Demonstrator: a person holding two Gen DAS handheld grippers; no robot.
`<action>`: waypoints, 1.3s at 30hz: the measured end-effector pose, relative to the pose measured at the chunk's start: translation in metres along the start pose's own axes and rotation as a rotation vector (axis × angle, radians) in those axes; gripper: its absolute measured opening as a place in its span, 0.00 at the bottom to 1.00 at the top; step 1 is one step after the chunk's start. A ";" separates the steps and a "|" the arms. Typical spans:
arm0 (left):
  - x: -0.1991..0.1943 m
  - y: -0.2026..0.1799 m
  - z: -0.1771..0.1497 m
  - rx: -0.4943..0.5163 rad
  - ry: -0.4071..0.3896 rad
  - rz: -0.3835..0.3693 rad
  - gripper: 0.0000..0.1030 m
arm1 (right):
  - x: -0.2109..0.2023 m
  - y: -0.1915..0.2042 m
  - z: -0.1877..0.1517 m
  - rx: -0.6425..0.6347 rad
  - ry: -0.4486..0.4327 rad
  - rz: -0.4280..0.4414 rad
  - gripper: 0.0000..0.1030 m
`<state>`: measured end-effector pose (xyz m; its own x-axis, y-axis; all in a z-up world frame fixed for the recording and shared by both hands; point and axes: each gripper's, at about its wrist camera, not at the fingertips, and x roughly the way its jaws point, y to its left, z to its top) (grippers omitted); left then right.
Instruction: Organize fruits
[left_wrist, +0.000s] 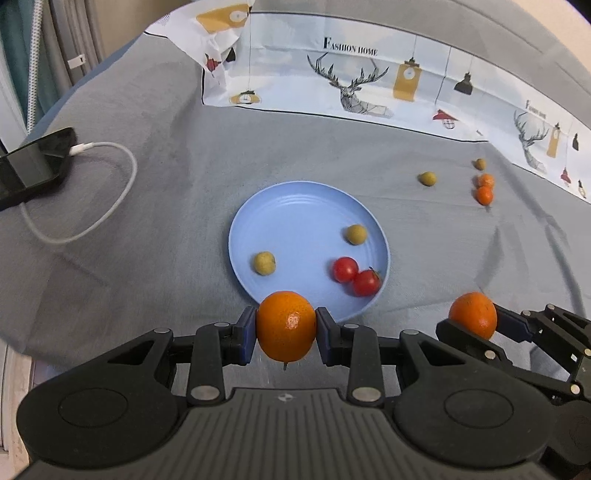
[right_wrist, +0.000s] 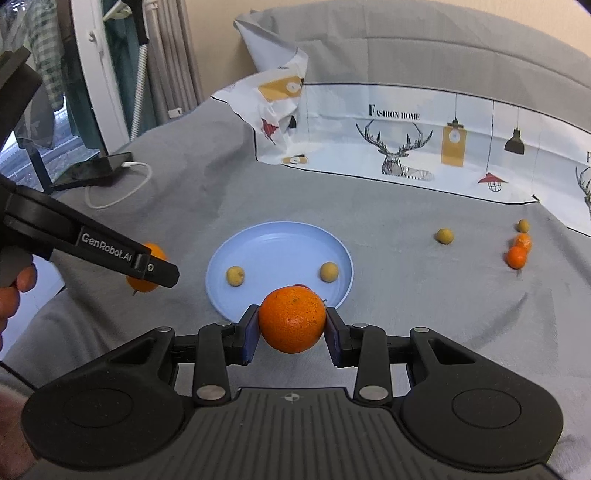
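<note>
My left gripper (left_wrist: 286, 328) is shut on an orange (left_wrist: 284, 314), just above the near rim of a blue plate (left_wrist: 303, 218). On the plate lie two yellowish round fruits (left_wrist: 263, 263) (left_wrist: 356, 234) and two cherry tomatoes (left_wrist: 345, 269) (left_wrist: 366, 282). My right gripper (right_wrist: 291, 325) is shut on a second orange (right_wrist: 291, 314), also at the plate's (right_wrist: 280, 243) near edge, and that orange hides most of the tomatoes. Out on the cloth to the right are two more yellowish fruits (right_wrist: 444, 236) (right_wrist: 523, 225) and two small mandarins (right_wrist: 523, 242) (right_wrist: 516, 257).
A grey cloth (left_wrist: 166, 258) covers the surface. A dark phone (left_wrist: 33, 162) with a looped white cable (left_wrist: 122, 192) lies at the far left. A white patterned sheet (left_wrist: 369, 85) stands along the back. A person's hand (right_wrist: 14, 291) holds the left tool.
</note>
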<state>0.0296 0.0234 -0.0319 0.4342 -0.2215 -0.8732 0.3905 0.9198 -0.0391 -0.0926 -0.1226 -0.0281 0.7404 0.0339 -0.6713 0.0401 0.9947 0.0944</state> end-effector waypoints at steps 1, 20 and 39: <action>0.006 0.000 0.004 0.000 0.007 0.001 0.36 | 0.007 -0.002 0.003 0.002 0.005 0.000 0.37; 0.116 0.009 0.074 0.023 0.099 0.038 0.59 | 0.138 -0.023 0.039 -0.043 0.110 0.018 0.38; -0.002 0.020 -0.002 -0.049 0.008 0.095 1.00 | 0.028 0.003 0.018 -0.003 0.072 -0.023 0.93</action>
<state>0.0356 0.0431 -0.0321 0.4610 -0.1298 -0.8779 0.3074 0.9514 0.0208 -0.0593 -0.1209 -0.0332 0.6890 0.0177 -0.7246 0.0545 0.9956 0.0762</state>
